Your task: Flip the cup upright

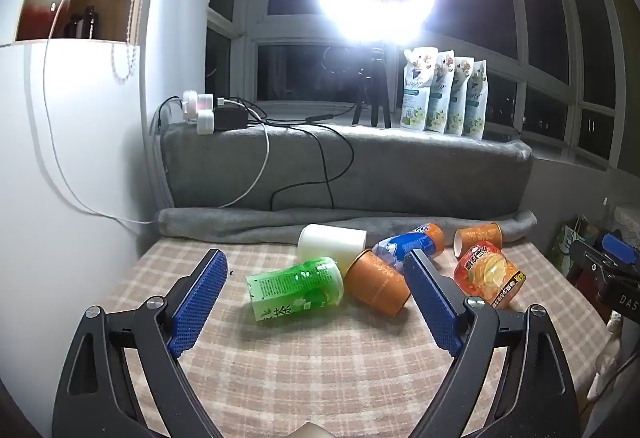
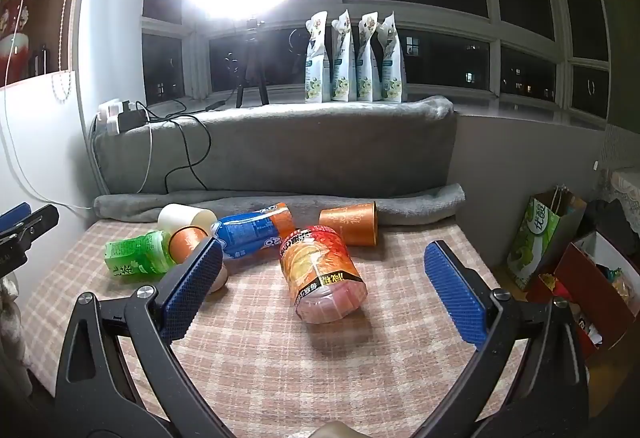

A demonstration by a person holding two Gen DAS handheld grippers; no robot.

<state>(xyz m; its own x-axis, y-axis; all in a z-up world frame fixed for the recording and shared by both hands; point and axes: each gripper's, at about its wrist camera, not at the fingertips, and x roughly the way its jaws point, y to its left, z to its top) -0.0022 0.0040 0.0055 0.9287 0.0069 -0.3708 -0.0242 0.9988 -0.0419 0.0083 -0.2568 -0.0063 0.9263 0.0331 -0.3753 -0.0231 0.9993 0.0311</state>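
Several cups lie on their sides on the checked cloth (image 1: 320, 358). A green cup (image 1: 296, 288) lies just ahead of my open, empty left gripper (image 1: 316, 264); it also shows in the right wrist view (image 2: 138, 254). An orange paper cup (image 1: 378, 284) leans beside it, with a white cup (image 1: 332, 244) and a blue cup (image 1: 408, 244) behind. A red-orange cup (image 2: 322, 274) lies on its side between the fingers of my open, empty right gripper (image 2: 322, 256), a little ahead. A second orange paper cup (image 2: 350, 224) lies at the back.
A rolled grey blanket (image 2: 280, 204) and a grey-covered ledge (image 2: 280, 146) bound the back. A ring light on a tripod (image 2: 250, 66), several pouches (image 2: 354, 58) and a power strip with cables (image 1: 212, 114) sit on the sill. Bags and boxes (image 2: 560, 262) stand at the right.
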